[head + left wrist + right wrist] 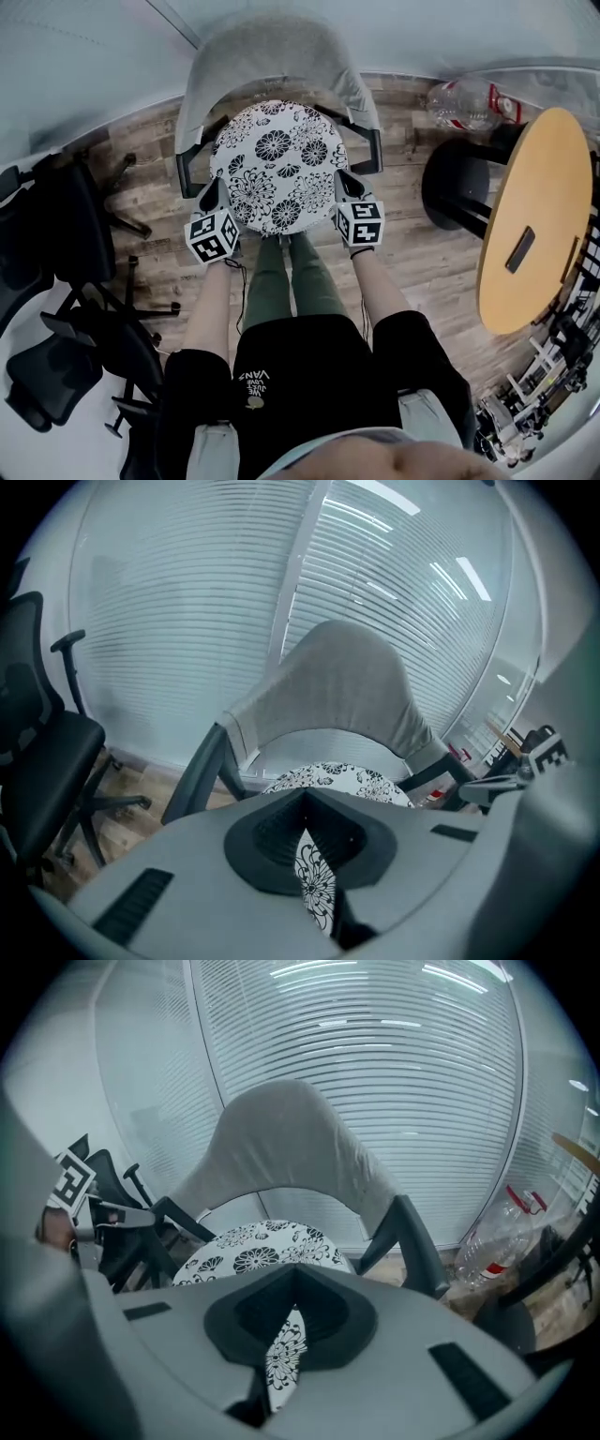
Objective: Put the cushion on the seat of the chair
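A round white cushion (279, 165) with black flower print hangs level over the seat of a grey-backed chair (267, 52) with dark armrests. My left gripper (217, 208) is shut on the cushion's near left edge, my right gripper (345, 195) on its near right edge. In the left gripper view the cushion (317, 885) shows as a printed strip pinched between the jaws, with the chair back (342, 682) beyond. The right gripper view likewise has the cushion (284, 1354) clamped between its jaws, the rest spreading toward the chair back (281, 1143).
A round wooden table (534, 220) on a black foot stands at the right, a clear plastic bottle (469, 103) lying on the floor beside it. Black office chairs (66, 281) crowd the left. Glass walls with blinds (375, 1072) stand behind the chair. The person's legs are below the cushion.
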Action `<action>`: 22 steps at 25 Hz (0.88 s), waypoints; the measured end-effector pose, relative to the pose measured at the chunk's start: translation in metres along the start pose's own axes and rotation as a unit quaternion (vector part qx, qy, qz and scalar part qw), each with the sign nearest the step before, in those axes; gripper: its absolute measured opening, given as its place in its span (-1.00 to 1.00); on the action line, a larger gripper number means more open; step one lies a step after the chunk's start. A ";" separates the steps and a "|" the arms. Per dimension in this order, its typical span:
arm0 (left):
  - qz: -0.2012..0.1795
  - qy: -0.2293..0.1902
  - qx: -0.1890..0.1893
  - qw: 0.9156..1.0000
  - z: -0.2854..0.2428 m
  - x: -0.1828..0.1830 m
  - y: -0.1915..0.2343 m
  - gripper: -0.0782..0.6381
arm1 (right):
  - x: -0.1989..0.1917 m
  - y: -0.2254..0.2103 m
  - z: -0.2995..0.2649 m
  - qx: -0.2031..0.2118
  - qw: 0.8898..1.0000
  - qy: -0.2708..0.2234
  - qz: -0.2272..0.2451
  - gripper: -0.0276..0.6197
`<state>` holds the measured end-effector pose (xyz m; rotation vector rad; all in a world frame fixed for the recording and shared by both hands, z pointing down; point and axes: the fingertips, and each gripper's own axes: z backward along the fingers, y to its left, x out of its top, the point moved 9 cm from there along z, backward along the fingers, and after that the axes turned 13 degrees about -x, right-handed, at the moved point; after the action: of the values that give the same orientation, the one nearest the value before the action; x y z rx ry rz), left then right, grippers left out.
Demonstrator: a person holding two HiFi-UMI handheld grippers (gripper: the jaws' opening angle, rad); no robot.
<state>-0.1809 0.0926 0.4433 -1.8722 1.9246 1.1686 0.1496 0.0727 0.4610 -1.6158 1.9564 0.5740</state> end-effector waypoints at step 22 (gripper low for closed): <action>-0.050 -0.074 -0.029 0.996 0.068 0.091 -0.046 -0.75 | 0.091 -0.008 0.083 -0.002 0.995 -0.100 -0.002 -0.86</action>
<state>-0.1790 0.0751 0.3218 -1.8311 1.7155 1.3047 0.1559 0.0550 0.3389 -1.5015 1.8048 0.7100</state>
